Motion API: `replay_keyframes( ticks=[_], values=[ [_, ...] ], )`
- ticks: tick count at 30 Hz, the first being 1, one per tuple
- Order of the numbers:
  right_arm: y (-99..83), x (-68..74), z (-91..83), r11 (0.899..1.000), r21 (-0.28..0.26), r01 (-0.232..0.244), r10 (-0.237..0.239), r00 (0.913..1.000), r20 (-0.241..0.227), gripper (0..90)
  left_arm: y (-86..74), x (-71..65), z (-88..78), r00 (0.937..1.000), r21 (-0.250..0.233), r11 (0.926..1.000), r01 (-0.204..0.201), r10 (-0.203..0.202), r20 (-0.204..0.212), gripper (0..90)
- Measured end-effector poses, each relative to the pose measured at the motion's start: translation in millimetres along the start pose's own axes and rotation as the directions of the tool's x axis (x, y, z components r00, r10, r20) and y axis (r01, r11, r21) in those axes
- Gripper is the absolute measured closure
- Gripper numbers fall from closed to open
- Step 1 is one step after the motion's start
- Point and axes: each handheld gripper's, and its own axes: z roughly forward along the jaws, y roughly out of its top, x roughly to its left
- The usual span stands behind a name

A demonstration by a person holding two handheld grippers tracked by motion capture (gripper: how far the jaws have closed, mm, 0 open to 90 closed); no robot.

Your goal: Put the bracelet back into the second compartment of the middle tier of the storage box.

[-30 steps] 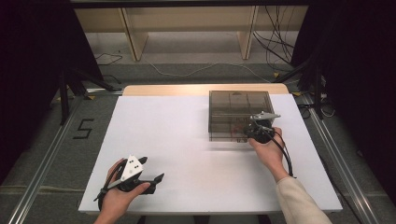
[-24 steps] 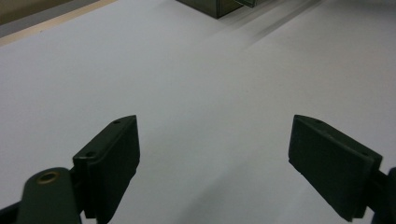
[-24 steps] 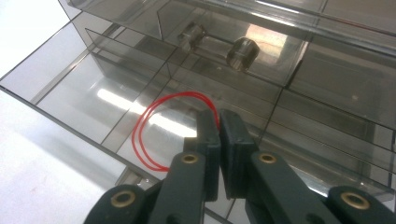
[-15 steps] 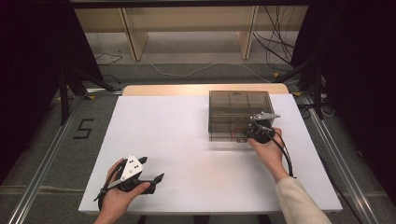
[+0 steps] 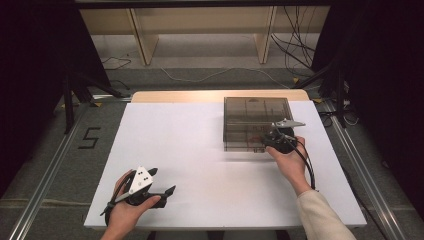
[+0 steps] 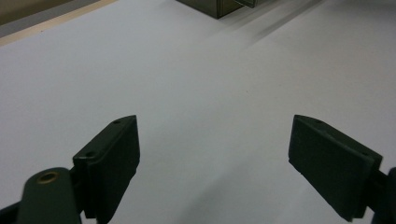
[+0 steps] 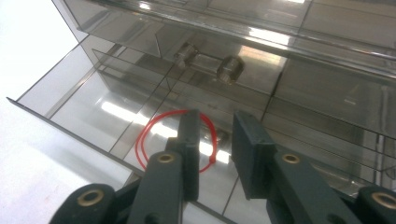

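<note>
Red loop lying in the open drawer of a smoky plastic box

The right gripper point(image 7: 212, 140) is hovering over the drawer point(image 7: 93, 105), jaws just parting, nothing pinched; the thin loop point(image 7: 149, 133) is resting below on glossy clear plastic. The left gripper point(image 6: 215, 154) is sitting spread above the matte white table point(image 5: 200, 150).

table point(image 5: 200, 150) left: free | drawer box point(image 5: 255, 117) blocks right

Red loop point(image 7: 175, 140) lies flat (pulled-out smoky drawer point(image 7: 79, 105)).
</note>
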Motion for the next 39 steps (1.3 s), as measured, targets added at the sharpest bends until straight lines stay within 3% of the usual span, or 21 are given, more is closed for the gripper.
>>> replay_keyframes(
  ticks=[10,16,20,29,39],
  values=[
    [-0.1,0.1,-11.6,1.0,-0.001,-0.005,0.004,1.0,-0.003,61.6,-0.1,-0.1,-0.4,1.0,-0.001,1.0,0.003,-0.003,0.0,16.5],
    [-2.1,-2.4,-20.5,1.0,0.008,-0.029,0.029,0.9996,0.0,43.9,-0.2,-0.5,-0.3,1.0,-0.001,1.0,0.004,-0.004,0.0,16.5],
    [-3.9,-2.7,-28.0,0.999,0.019,-0.029,0.03,0.9995,-0.009,36.7,-0.5,-0.7,-0.3,1.0,-0.001,1.0,0.007,-0.007,0.0,16.4],
    [-18.6,3.0,-49.2,1.0,-0.012,0.001,-0.001,0.9975,-0.07,29.8,-0.9,-1.0,0.0,0.9999,-0.001,0.9999,0.011,-0.011,0.002,16.4],
    [-44.1,11.1,-62.3,0.999,-0.013,0.035,-0.037,0.9905,-0.132,28.9,-1.1,-2.4,1.1,0.9999,0.003,1.0,0.007,-0.007,0.008,16.4]
  ],
)
